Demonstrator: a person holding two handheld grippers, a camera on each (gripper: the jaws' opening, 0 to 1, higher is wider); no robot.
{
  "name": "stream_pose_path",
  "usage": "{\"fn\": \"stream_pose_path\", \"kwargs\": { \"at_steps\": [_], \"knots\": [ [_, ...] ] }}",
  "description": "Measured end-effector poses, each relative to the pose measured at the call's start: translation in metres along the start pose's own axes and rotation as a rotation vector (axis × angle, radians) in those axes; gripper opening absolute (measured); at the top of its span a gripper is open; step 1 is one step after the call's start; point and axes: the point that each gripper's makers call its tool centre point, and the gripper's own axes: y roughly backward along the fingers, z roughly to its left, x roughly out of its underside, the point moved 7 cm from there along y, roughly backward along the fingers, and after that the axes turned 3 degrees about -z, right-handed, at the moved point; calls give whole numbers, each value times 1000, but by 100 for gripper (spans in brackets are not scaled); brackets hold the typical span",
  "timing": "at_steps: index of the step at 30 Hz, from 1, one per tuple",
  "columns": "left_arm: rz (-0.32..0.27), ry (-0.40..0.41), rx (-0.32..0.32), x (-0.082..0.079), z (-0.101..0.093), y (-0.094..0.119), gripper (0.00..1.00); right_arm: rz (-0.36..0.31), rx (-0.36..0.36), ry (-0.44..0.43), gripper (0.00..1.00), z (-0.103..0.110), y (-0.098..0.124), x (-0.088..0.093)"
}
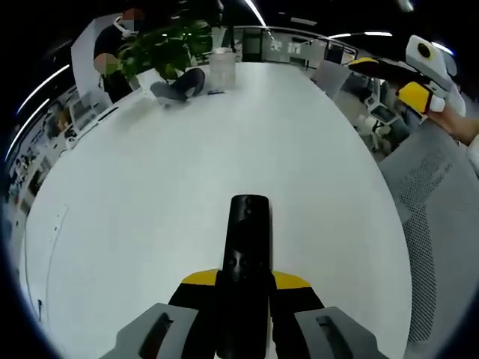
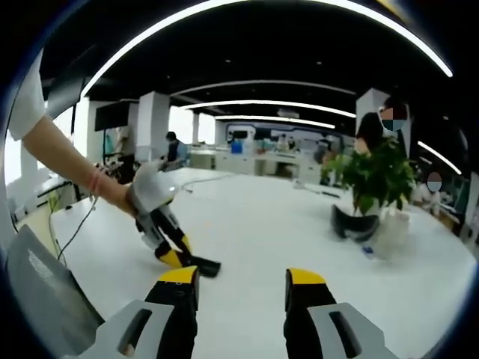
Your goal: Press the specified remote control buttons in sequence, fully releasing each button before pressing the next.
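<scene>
Lying between left hand-held gripper (image 1: 245, 299) jaws, remote (image 1: 245, 247)

Each gripper has grey bodies with black, yellow-tipped jaws: left gripper (image 1: 243, 288), right gripper (image 2: 243, 288). The person wears a white short sleeve (image 2: 26, 97) and a wristband (image 2: 94, 182).

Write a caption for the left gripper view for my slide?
Left gripper clamps a slim black remote control over a white oval table.
</scene>
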Motion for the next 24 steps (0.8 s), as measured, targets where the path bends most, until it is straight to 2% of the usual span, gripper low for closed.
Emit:
{"fn": "stream_pose_path", "kwargs": {
  "at_steps": [24],
  "knots": [
    [-1,10,-8,9,-30,5,24,6,-19,21,43,3,-1,0]
  ]
}}
